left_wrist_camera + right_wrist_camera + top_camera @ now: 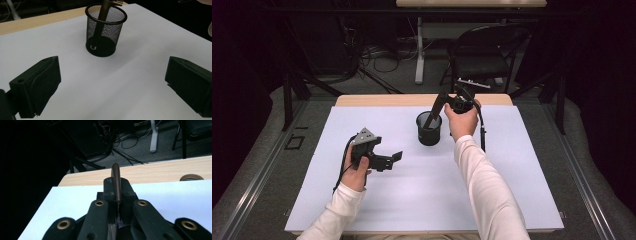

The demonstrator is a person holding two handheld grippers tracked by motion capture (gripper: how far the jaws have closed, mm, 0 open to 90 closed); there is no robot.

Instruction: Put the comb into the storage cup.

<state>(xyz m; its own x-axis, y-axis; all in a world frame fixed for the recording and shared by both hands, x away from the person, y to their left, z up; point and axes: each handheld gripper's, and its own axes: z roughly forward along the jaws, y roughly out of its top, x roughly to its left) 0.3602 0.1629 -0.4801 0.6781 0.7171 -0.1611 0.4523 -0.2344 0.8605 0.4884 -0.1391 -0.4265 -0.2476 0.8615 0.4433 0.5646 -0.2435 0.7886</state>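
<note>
The right gripper [438, 102] is clenched on a dark slim tool [116, 182] whose lower end leans inside the black mesh cup [105, 30]; its handle sticks out over the cup's rim. The left gripper [393, 157], well to the left of the cup, has its jaws spread apart with nothing between them. The cup stands upright on the white mat [422, 180]. Beyond the cup, off the table, stands a black chair [484, 55].

Your left gripper [396, 156] sits low near the tabletop's left edge, jaws spread wide, hand wrapped around its body. Your right arm stretches toward the far edge, the right gripper [438, 104] clamped tight, tilted downward.
</note>
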